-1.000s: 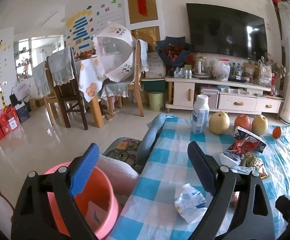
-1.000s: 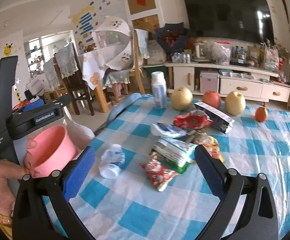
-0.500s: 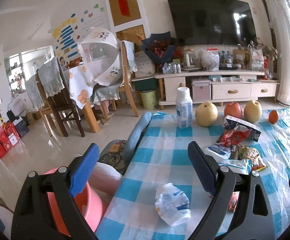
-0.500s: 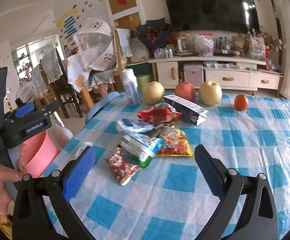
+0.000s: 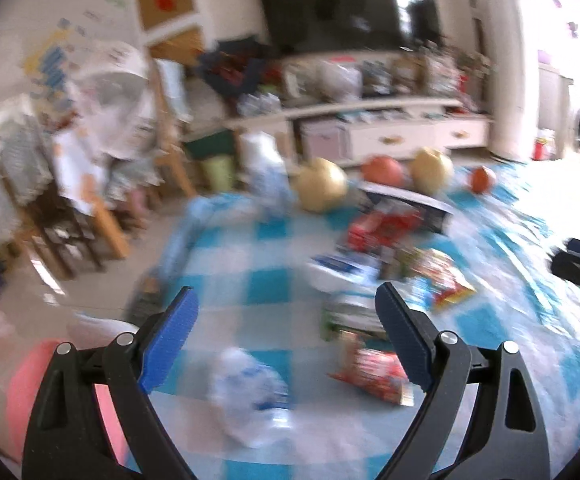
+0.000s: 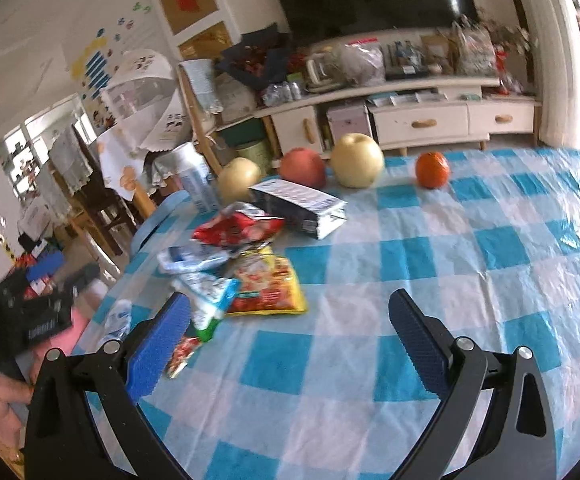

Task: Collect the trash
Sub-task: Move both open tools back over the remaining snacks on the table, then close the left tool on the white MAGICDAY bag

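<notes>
- My left claw (image 5: 286, 344) is swinging in over the desk (image 6: 470, 248) — a second ago half its view was the pink bucket (image 5: 26, 384) on the floor; now the bucket is sitting at the lower left edge and the crumpled plastic bottle (image 5: 250, 384) is lying between my wide-open, empty jaws.
- That is putting the bottle first in line for pickup, I judge; the left view is blurring with the motion.
- My right claw (image 6: 290, 340) is sliding rightward too, jaws wide and empty, hovering over bare checked cloth.
- The wrapper pile (image 6: 234, 264) is lying left of it — near, not touching.
- The fruit (image 6: 356, 160) is sitting in a row behind.
</notes>
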### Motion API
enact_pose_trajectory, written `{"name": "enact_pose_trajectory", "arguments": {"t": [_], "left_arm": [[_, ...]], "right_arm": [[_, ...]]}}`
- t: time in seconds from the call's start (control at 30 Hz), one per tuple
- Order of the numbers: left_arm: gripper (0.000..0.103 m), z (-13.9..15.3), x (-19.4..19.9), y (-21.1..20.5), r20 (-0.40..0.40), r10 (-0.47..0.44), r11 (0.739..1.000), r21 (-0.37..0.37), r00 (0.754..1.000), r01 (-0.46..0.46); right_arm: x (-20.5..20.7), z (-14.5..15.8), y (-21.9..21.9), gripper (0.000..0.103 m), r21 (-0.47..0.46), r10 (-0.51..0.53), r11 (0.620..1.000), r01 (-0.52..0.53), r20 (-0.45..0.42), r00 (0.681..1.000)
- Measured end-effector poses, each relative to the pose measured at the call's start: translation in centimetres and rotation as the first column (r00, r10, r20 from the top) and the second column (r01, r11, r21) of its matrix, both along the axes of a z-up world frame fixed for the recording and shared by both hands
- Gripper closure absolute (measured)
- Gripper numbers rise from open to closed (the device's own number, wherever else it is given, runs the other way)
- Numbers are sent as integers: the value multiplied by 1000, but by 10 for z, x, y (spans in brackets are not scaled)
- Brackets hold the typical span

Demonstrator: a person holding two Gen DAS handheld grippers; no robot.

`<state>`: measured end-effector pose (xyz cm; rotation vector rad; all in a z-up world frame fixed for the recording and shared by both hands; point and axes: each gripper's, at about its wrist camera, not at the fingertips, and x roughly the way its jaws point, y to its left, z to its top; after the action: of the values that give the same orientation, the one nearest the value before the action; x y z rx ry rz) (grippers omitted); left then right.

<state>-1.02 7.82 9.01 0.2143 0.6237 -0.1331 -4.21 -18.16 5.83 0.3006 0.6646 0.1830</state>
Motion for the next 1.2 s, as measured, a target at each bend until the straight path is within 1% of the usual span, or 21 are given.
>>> {"name": "enact_pose_trajectory", "arguments": {"t": [0.03, 0.13, 0.23, 0.37, 0.5, 0.63, 0.7, 0.8, 0.9, 0.93, 0.97, 1.03, 1.13, 1.2], "left_arm": [[12, -5, 4, -5, -29, -24, 999, -22, 999, 23], [13, -17, 16, -18, -73, -53, 998, -30, 996, 51], [13, -24, 31, -28, -88, -75, 997, -31, 993, 72], [13, -31, 53, -30, -99, -97, 995, -21, 990, 96], [13, -37, 75, -27, -128, -152, 988, -17, 980, 151], [13, -45, 94, -28, -161, -185, 983, -25, 969, 183], [13, -52, 104, -30, -185, -200, 980, -23, 962, 199], [13, -60, 115, -34, -212, -213, 977, -19, 954, 214], [13, -68, 124, -36, -246, -213, 977, -36, 946, 210], [17, -69, 126, -36, -255, -214, 977, -46, 943, 209], [24, -71, 127, -36, -264, -213, 977, -54, 941, 206], [33, -76, 130, -35, -290, -205, 979, -69, 935, 194], [39, -79, 130, -35, -303, -210, 977, -96, 929, 190], [42, -80, 128, -37, -305, -207, 978, -98, 930, 185]], "right_arm": [[3, -2, -4, 5, 4, -3, 1000, 3, -9, 1000], [14, -10, -13, 5, 27, -1, 1000, 2, -34, 999], [26, -18, -13, 5, 59, 33, 998, -30, -57, 998], [42, -28, -4, 5, 106, 89, 991, -80, -85, 992], [57, -35, 10, 6, 148, 146, 981, -129, -107, 984], [67, -40, 26, 8, 135, 189, 976, -173, -118, 975], [73, -43, 33, 21, 118, 206, 974, -191, -132, 970], [82, -48, 36, 22, 120, 209, 974, -192, -147, 967], [90, -52, 38, 22, 109, 208, 975, -192, -157, 965], [92, -53, 39, 22, 103, 206, 976, -191, -162, 965], [96, -54, 40, 22, 94, 202, 978, -188, -169, 965], [102, -56, 42, 22, 83, 200, 979, -188, -177, 964], [107, -56, 50, 22, 41, 203, 979, -199, -183, 962], [107, -57, 54, 22, 5, 205, 978, -208, -184, 961]]}}
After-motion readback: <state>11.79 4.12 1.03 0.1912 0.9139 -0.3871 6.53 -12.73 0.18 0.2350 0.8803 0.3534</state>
